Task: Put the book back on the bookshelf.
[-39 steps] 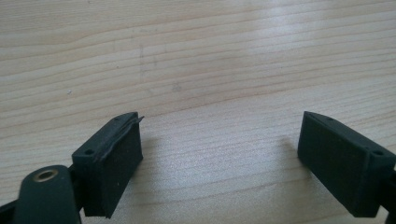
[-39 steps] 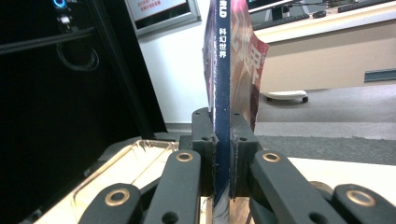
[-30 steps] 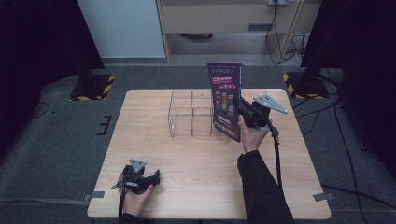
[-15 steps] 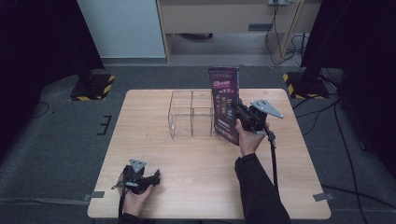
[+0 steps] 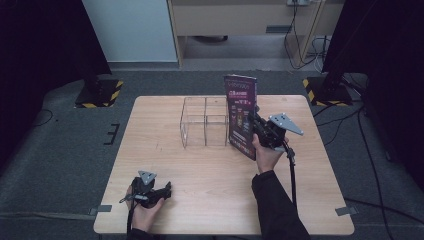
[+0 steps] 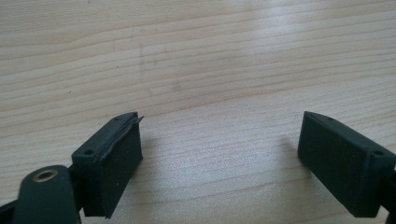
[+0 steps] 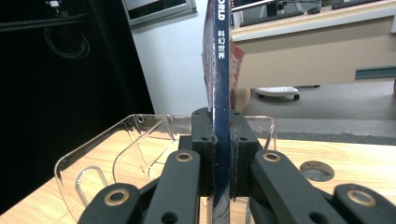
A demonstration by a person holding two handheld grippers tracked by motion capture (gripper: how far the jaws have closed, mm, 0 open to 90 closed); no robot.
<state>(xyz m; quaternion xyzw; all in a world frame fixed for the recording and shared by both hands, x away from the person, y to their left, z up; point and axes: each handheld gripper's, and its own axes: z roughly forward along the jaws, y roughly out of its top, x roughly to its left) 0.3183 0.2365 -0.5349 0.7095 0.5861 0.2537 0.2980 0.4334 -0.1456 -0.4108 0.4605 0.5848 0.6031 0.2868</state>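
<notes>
A dark magazine (image 5: 242,114) with a purple cover stands upright just right of the clear plastic organiser (image 5: 205,121) on the wooden table (image 5: 165,155). My right gripper (image 5: 258,126) is shut on its spine edge; in the right gripper view the two jaws clamp the blue spine (image 7: 219,93), with the clear organiser (image 7: 126,144) to the left behind them. My left gripper (image 5: 167,190) rests near the table's front left, held by a hand. Its jaws stand wide open over bare wood, and each pad (image 6: 116,154) has nothing against it.
Black stands with yellow-black striped bases (image 5: 97,93) sit on the floor off both far corners. A cable (image 5: 291,170) trails from the right gripper along the forearm. A round hole (image 7: 316,171) shows in the tabletop beyond the right jaws.
The right gripper has carried the upright magazine slightly toward the organiser and lower. The left gripper has stayed in place.
</notes>
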